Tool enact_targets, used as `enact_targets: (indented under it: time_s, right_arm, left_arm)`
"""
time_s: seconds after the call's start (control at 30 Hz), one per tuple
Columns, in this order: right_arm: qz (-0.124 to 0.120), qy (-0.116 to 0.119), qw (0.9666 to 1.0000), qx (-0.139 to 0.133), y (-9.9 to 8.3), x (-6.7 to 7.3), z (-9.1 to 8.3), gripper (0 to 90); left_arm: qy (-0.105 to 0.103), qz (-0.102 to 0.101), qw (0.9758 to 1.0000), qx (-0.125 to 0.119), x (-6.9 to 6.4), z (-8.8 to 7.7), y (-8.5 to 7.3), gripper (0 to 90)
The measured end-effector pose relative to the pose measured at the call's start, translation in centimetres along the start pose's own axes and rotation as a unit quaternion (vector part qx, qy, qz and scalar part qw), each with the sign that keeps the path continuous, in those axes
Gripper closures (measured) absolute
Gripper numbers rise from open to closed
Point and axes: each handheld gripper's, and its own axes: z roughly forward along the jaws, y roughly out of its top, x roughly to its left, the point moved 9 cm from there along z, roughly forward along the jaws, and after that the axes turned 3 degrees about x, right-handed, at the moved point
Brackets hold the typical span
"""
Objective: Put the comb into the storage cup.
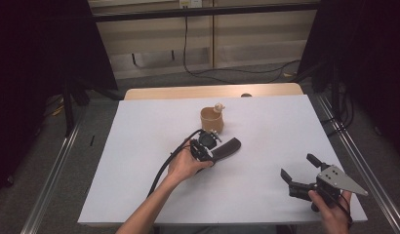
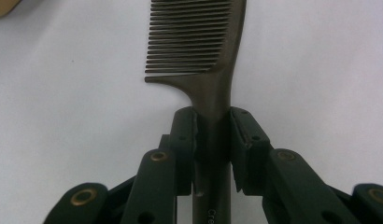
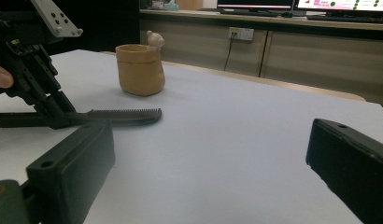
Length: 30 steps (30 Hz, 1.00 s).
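Gripping the comb's handle near the middle of the counter.

From above, the left claw [image 1: 211, 152] clamps the comb [image 1: 228, 147], teeth end pointing right, a tan cup [image 1: 211, 120] just beyond. Along the left claw, the pads [image 2: 186, 135] squeeze the handle below the teeth, probably for lifting. The right claw [image 3: 208, 172] hangs apart, near right.

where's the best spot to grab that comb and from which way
By its plain handle, from the handle end along its length, as the left gripper does: the comb lies flat, and the narrow, smooth handle fits between the pads, leaving the teeth clear.
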Motion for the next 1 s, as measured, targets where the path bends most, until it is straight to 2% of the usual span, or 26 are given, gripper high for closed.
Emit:
enact_targets:
  time_s: [0.17,0.43,0.5,0.63,0.77,0.9,1.0]
  right_arm:
    - [0.0,0.001,1.0,0.001,0.0,0.0,0.0,0.6]
    - [0.001,-0.001,1.0,0.0,0.0,0.0,-0.1,0.6]
    - [0.001,-0.001,1.0,0.0,0.0,0.0,-0.1,0.6]
    - [0.0,-0.001,1.0,-0.001,0.0,0.0,-0.2,0.6]
    - [0.0,-0.001,1.0,-0.001,0.0,0.0,-0.1,0.6]
    - [0.0,-0.001,1.0,-0.001,0.0,0.0,-0.1,0.6]
    - [-0.001,-0.001,1.0,-0.001,0.0,0.0,-0.1,0.6]
  left_arm:
    - [-0.009,-0.002,1.0,0.001,0.1,-0.1,0.0,72.7]
    - [-0.014,0.001,0.9999,0.0,0.1,-0.3,-0.1,72.9]
    - [-0.003,-0.001,1.0,-0.006,0.3,-0.7,-0.1,72.9]
    - [-0.003,0.002,0.9999,-0.01,0.4,-1.2,-0.3,72.9]
    - [-0.011,0.0,0.9997,-0.021,0.3,-1.5,-0.2,72.9]
    - [-0.019,0.007,0.9992,-0.033,0.1,-2.0,0.0,72.9]
    - [-0.022,0.002,0.9985,-0.051,0.0,-2.7,0.2,72.9]
